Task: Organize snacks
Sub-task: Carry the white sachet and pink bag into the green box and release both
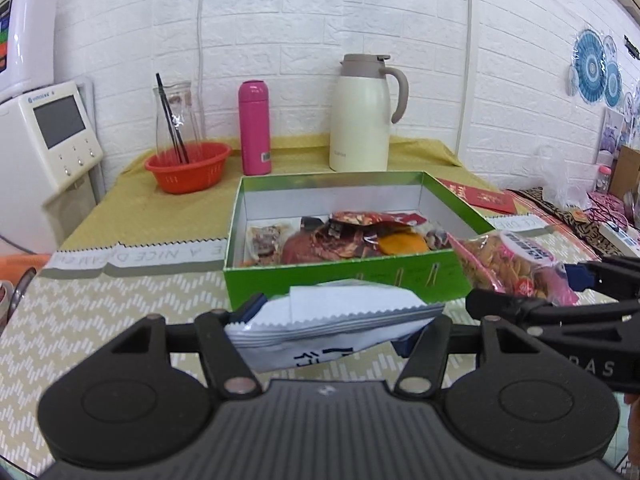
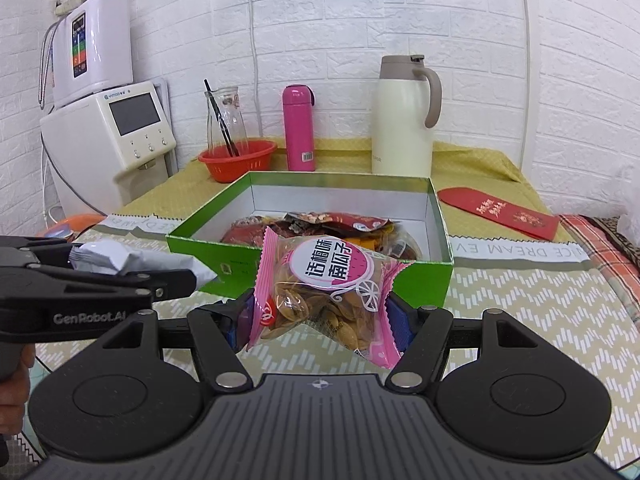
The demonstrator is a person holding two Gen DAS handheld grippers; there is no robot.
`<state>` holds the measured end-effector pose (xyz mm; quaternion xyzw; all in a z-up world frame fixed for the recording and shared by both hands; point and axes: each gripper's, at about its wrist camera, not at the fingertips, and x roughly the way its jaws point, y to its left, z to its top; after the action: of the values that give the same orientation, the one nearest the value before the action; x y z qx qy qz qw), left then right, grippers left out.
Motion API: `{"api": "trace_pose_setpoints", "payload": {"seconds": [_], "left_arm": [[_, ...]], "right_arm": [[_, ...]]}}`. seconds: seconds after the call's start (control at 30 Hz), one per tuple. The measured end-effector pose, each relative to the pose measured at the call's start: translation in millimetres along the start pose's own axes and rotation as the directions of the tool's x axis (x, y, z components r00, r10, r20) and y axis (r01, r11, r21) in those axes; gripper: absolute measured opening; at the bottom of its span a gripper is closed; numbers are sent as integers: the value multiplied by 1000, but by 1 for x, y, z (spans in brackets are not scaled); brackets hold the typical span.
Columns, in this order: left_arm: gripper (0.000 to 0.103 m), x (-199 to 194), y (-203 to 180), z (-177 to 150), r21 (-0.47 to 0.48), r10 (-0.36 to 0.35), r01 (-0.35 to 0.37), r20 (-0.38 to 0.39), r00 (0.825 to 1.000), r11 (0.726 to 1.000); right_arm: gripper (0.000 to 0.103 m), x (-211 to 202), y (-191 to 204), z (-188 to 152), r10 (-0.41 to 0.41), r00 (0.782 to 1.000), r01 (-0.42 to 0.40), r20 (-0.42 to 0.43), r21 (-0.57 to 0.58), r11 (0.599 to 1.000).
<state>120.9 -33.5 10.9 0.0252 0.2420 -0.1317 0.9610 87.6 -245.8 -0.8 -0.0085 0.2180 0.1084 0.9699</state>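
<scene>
A green box (image 1: 344, 276) with a white inside stands open on the table and holds several snack packets (image 1: 352, 236). It also shows in the right wrist view (image 2: 420, 280). My left gripper (image 1: 332, 320) is shut on a white and grey snack packet (image 1: 336, 320), just in front of the box's near wall. My right gripper (image 2: 320, 312) is shut on a pink bag of pumpkin seeds (image 2: 324, 292), in front of the box's near wall. The pink bag (image 1: 516, 264) shows at the right of the left wrist view, the white packet (image 2: 132, 260) at the left of the right wrist view.
Behind the box stand a red basket (image 1: 188, 166) with a glass carafe (image 1: 176, 116), a pink bottle (image 1: 254, 128) and a cream thermos jug (image 1: 362, 116). A red envelope (image 2: 500, 210) lies to the right. A white water dispenser (image 1: 44, 140) stands at left.
</scene>
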Motion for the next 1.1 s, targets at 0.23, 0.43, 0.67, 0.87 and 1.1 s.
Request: {"api": "trace_pose_setpoints", "payload": {"seconds": [0.23, 0.43, 0.67, 0.87, 1.1], "left_arm": [[61, 7, 1, 5, 11, 23, -23, 5, 1000, 1000], [61, 29, 5, 19, -3, 34, -34, 8, 999, 999], [61, 62, 7, 43, -16, 28, -27, 26, 999, 999], [61, 104, 13, 65, -52, 62, -61, 32, 998, 997], [62, 136, 19, 69, -11, 90, -90, 1, 996, 996]], "right_arm": [[103, 4, 2, 5, -16, 1000, 16, 12, -21, 1000], [103, 23, -7, 22, -38, 998, 39, 47, -10, 999], [103, 52, -19, 33, -42, 998, 41, 45, 21, 999], [103, 92, -34, 48, -79, 997, 77, 25, 67, 995], [103, 135, -53, 51, -101, 994, 104, -43, 87, 991]]}}
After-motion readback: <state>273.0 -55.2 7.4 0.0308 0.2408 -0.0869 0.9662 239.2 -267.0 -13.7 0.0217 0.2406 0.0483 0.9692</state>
